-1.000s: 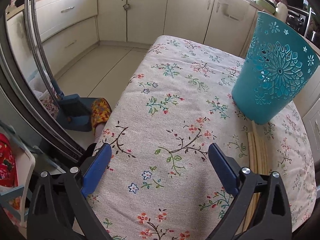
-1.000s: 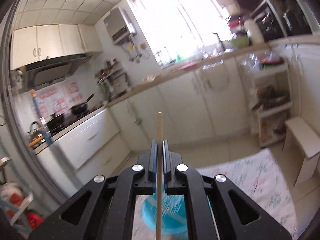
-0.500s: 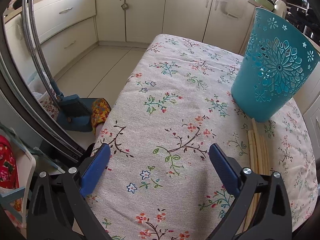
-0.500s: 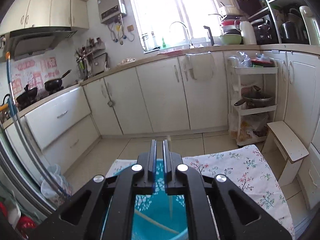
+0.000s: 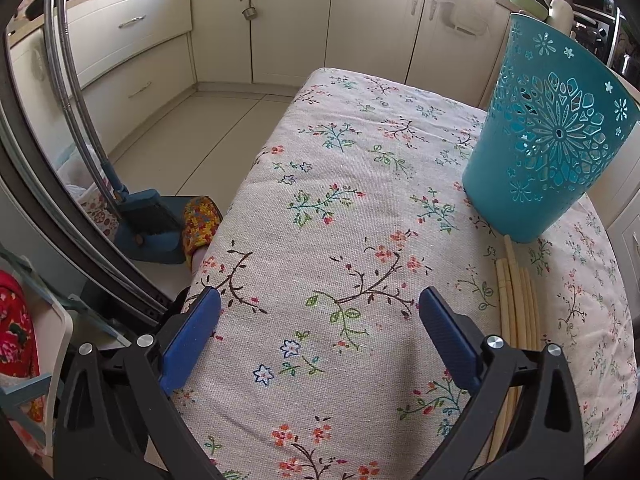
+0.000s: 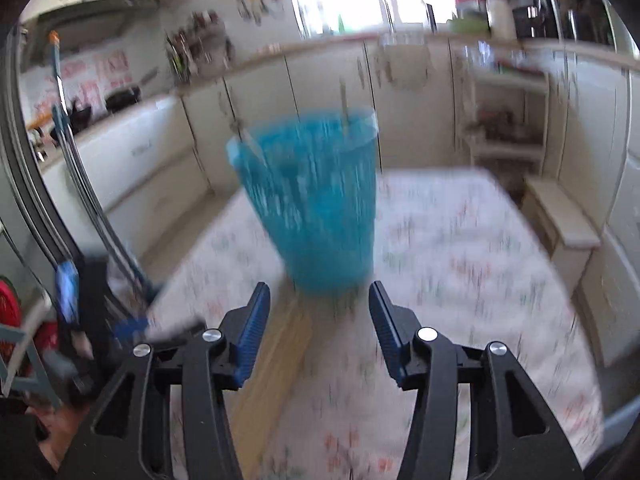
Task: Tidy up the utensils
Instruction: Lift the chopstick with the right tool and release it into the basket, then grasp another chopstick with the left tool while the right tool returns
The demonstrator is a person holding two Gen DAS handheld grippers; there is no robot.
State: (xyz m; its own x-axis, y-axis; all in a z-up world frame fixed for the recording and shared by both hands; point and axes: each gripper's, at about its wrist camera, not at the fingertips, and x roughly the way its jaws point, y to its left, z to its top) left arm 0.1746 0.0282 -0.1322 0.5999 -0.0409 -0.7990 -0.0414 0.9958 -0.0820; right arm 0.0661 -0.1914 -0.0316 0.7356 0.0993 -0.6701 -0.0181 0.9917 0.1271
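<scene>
Right wrist view is blurry, but the right gripper (image 6: pixel 316 312) looks empty with jaws opening, so line it up over the chopsticks (image 5: pixel 516 304) just near of the basket (image 5: pixel 548 140) and pinch one only. Left gripper (image 5: pixel 318 336) is spread wide over bare cloth (image 5: pixel 340 184), fine to park it there.

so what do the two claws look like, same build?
Yes. Left claw and right claw match: black plastic frames with cut-out openings, silver round bolts at the pivots, and blue ribbed pads lining the fingers. No cables, markings or sleeves show.
</scene>
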